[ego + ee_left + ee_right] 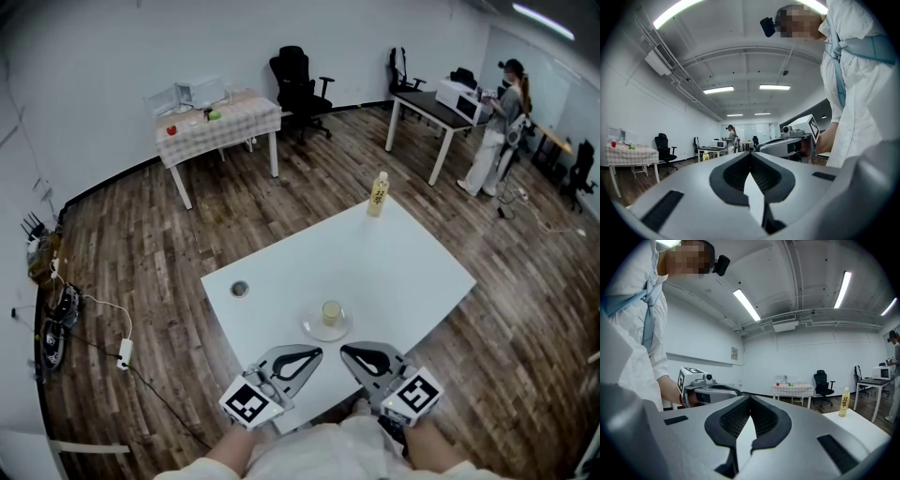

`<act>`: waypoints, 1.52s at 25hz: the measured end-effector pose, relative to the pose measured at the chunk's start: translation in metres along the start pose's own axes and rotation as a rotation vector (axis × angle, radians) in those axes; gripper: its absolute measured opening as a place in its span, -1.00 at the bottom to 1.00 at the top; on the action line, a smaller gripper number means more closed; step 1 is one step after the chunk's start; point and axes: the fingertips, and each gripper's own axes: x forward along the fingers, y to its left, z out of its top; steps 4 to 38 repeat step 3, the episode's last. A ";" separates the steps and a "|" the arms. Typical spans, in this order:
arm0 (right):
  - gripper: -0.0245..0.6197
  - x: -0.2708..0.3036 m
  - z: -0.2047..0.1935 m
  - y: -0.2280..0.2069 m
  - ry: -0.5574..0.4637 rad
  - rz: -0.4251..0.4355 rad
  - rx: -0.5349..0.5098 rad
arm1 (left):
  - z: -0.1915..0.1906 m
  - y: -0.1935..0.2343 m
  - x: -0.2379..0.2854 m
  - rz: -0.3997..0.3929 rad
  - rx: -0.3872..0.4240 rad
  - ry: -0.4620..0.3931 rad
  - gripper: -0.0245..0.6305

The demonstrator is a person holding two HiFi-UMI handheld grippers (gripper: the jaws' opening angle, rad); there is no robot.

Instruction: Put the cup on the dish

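A small pale cup (331,312) stands on a clear round dish (313,327) near the front edge of the white table (412,272). Both grippers hover just in front of the dish, below it in the head view, with their tips turned toward each other. My left gripper (318,353) is shut and holds nothing; in its own view the jaws (750,155) meet. My right gripper (345,352) is also shut and holds nothing, its jaws (750,397) closed tip to tip. Each gripper view shows the other gripper, not the cup.
A yellow-labelled bottle (378,194) stands at the table's far corner, and a small round metal thing (240,289) lies near its left edge. Further off are a checked table (220,122), office chairs (298,82), a desk with a microwave (457,97) and a person (497,131).
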 end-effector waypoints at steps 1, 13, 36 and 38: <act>-0.82 0.000 0.001 -0.001 -0.001 0.000 -0.002 | 0.001 0.000 0.001 -0.001 -0.001 -0.001 -0.92; -0.82 0.001 0.003 -0.002 -0.003 0.000 -0.007 | 0.004 0.001 0.002 -0.002 -0.005 0.000 -0.92; -0.82 0.001 0.003 -0.002 -0.003 0.000 -0.007 | 0.004 0.001 0.002 -0.002 -0.005 0.000 -0.92; -0.82 0.001 0.003 -0.002 -0.003 0.000 -0.007 | 0.004 0.001 0.002 -0.002 -0.005 0.000 -0.92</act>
